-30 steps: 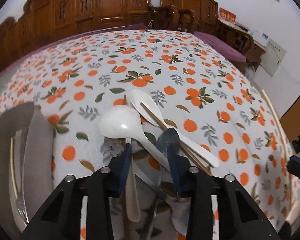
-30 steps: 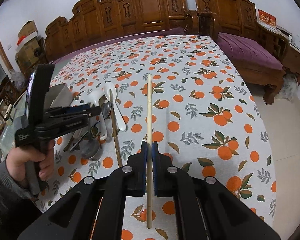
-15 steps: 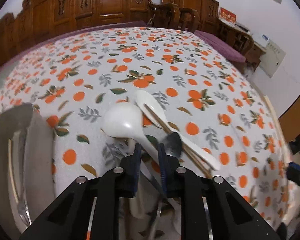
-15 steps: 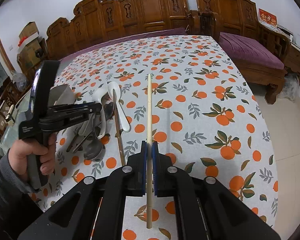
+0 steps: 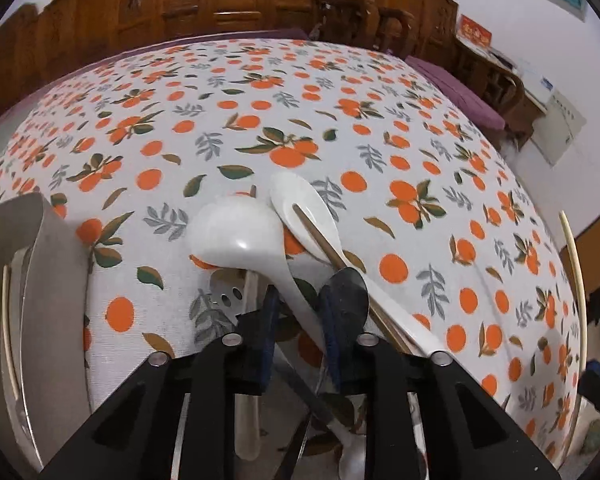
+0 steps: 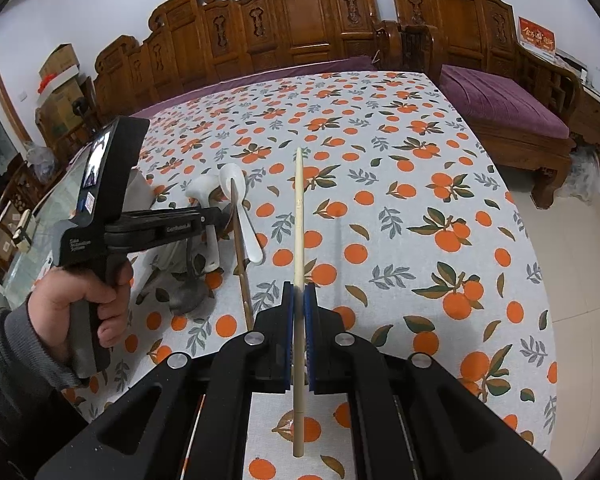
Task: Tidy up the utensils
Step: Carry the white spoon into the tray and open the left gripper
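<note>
My left gripper [image 5: 300, 308] is shut on the handle of a white ladle spoon [image 5: 240, 236], whose bowl points away over the orange-print tablecloth. Beside it lie a second white spoon [image 5: 304, 208], a brown chopstick [image 5: 324, 240] across it, a dark metal spoon [image 5: 348, 292] and a slotted metal utensil [image 5: 224, 296]. My right gripper [image 6: 299, 296] is shut on a pale chopstick [image 6: 298, 216], held level above the cloth. The left gripper [image 6: 216, 218] and the utensil pile [image 6: 228, 216] show at left in the right wrist view.
A steel utensil holder [image 5: 56, 276] stands at the left with a pale chopstick [image 5: 6, 320] inside. Carved wooden chairs [image 6: 300, 12] line the far edge. A bench with a purple cushion [image 6: 500, 104] stands at the right. The table edge drops off at right [image 6: 536, 264].
My left gripper closed from open onto the ladle spoon's handle, and the spoon has come up slightly. The right gripper keeps holding the pale chopstick, nearly still.
</note>
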A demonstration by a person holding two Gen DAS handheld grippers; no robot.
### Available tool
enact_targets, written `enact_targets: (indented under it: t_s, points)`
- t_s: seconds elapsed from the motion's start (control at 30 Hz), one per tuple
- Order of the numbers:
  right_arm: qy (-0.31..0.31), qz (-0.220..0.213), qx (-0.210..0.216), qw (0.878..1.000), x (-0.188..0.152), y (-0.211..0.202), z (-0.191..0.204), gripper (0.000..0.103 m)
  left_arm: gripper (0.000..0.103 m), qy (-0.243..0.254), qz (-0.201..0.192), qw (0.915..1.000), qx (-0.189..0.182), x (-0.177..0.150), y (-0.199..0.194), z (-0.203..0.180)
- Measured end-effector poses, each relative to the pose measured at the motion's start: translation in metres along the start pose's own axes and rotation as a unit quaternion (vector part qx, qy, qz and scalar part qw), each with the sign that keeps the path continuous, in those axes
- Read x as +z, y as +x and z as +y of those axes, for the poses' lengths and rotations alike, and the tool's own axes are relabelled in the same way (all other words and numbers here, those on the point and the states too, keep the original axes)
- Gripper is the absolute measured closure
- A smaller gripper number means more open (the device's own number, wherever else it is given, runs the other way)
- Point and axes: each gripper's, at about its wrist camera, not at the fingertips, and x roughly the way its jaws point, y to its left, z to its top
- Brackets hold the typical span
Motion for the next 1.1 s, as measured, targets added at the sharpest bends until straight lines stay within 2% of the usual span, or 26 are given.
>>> enact_targets:
  t_s: [0.07,0.17,0.43,0.7,1.1]
  points:
    - [0.002,-0.001,0.0,1.0,0.0,-0.001,-0.001,0.097,0.098,0.001,0.001,1.0,-0.006,-0.001,-0.002,-0.002]
    - [0.001,-0.001,0.002,1.0,0.0,0.0,0.0,0.097,0.1,0.013,-0.003,0.9999,-0.002,-0.002,-0.008,-0.006]
    - [-0.005,-0.006,0.005,1.0,0.002,-0.006,0.006,0.097,0.1,0.031,-0.029,0.9989,-0.022,-0.004,-0.046,-0.016]
    - [-0.018,-0.015,0.01,1.0,0.006,-0.014,0.02,0.097,0.1,0.057,-0.053,0.9968,-0.021,-0.003,-0.09,-0.016]
    - [-0.067,-0.012,0.006,0.998,0.021,-0.004,0.074,0.097,0.1,0.082,-0.061,0.9948,-0.002,-0.01,-0.135,0.025]
